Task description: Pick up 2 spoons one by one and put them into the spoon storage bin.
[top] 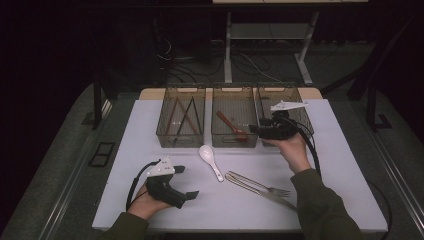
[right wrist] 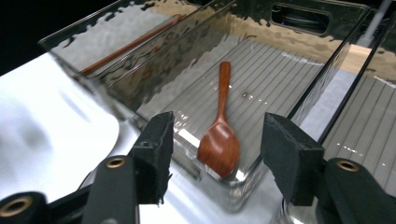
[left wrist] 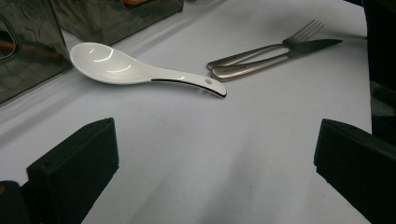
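Observation:
A brown wooden spoon point(right wrist: 223, 88) lies in the middle clear bin point(top: 234, 141), bowl end near the front wall. My right gripper point(top: 254, 130) hovers at that bin's front right corner with its jaws open and nothing between them; in the right gripper view point(right wrist: 218, 156) the spoon lies beyond the pads, down inside the bin. My left gripper point(top: 186, 181) rests on the white table near the front left, jaws wide open and empty point(left wrist: 215, 158). A white ceramic spoon point(top: 210, 160) point(left wrist: 121, 70) lies on the table ahead of it.
A metal fork and knife point(top: 260, 187) point(left wrist: 266, 55) lie side by side right of the white spoon. The left bin point(top: 181, 135) holds chopsticks. The right bin point(top: 292, 102) stands behind my right hand. The white tabletop point(top: 350, 175) ends near the forearms.

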